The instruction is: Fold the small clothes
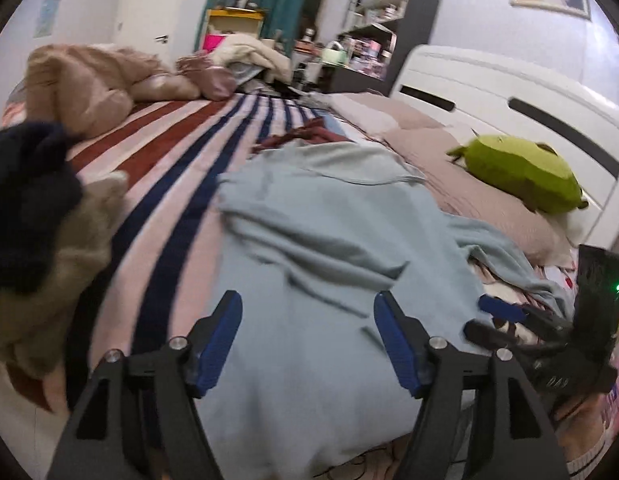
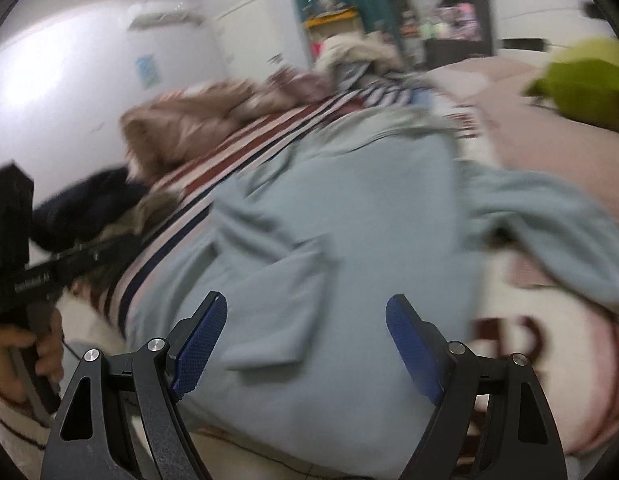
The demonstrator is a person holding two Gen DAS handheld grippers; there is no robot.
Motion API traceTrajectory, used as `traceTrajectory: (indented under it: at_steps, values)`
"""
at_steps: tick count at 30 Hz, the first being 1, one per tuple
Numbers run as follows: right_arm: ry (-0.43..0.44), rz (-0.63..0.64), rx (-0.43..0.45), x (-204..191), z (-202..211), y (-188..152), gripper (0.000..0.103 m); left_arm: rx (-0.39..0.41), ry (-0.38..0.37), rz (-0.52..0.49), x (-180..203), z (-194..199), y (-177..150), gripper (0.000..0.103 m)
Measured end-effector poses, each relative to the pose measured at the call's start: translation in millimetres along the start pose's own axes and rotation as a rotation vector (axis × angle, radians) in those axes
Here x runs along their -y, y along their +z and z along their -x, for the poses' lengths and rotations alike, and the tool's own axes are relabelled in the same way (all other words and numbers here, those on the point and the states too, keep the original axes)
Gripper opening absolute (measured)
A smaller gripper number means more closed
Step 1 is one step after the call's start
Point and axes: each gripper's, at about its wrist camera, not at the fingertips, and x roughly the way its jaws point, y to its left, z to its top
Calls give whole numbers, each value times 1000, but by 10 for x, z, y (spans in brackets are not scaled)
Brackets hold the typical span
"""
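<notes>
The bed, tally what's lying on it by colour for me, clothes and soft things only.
Light blue: 1, the garment spread out in front of both grippers
Green: 1, the plush toy
Tan: 1, the crumpled jacket
Dark navy: 1, the bundle
Dark red: 1, the cloth
Total: 5

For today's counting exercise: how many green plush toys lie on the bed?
1. The green plush lies on the pink pillow by the white headboard, right of the blue garment. Piled clothes could hide others.
</notes>
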Motion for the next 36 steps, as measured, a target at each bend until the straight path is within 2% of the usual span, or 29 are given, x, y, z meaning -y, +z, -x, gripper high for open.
traceTrajectory:
  at_steps: [1, 3, 7, 9, 10, 11, 12, 14, 17, 19, 22, 25, 28, 30, 32, 34, 36]
  values:
    - [11, 24, -16, -107, -108, 3, 79, 4, -1, 10, -75, 14, -28, 72]
    - [8, 60, -49, -258, -326, -15, 79, 11, 7, 17, -201, 20, -85, 73]
    - [-113, 98, -127, -316, -733, -74, 79, 13, -22, 63, -416, -21, -159, 73]
    - [-149, 119, -123, -318, -786, -87, 78, 13, -38, 94, -507, -54, -197, 73]
    - [-168, 126, -120, -323, -778, -78, 70, 12, -37, 100, -543, -74, -208, 73]
    - [-191, 129, -118, -319, -766, -68, 57, 11, -33, 100, -559, -97, -213, 73]
    - [-209, 120, -118, -288, -743, -51, 50, 8, -28, 98, -570, -123, -217, 73]
    - [-214, 72, -109, -177, -657, -10, 27, 3, -31, 103, -594, -184, -219, 73]
    - [-232, 27, -92, -45, -570, 29, 13, -15, -29, 113, -624, -306, -234, 73]
    - [-247, 3, -74, 27, -493, 49, 10, -40, -6, 120, -651, -421, -257, 73]
    - [-210, -51, -67, 177, -360, 24, 9, -79, 5, 127, -669, -585, -314, 73]
    - [-278, -40, -58, 267, -289, -21, 6, -77, 39, 107, -612, -661, -314, 73]
    - [-253, -97, -40, 396, -211, -69, 5, -77, 55, 101, -560, -702, -281, 73]
    - [-269, -110, -22, 431, -169, -74, 5, -80, 53, 91, -528, -726, -269, 73]
    - [-280, -120, 0, 476, -85, -77, 5, -89, 57, 69, -466, -774, -259, 68]
    - [-284, -138, 20, 531, -1, -73, 5, -100, 71, 53, -424, -816, -256, 49]
    - [-291, -156, 36, 618, 113, -70, 5, -105, 96, 42, -402, -836, -261, 43]
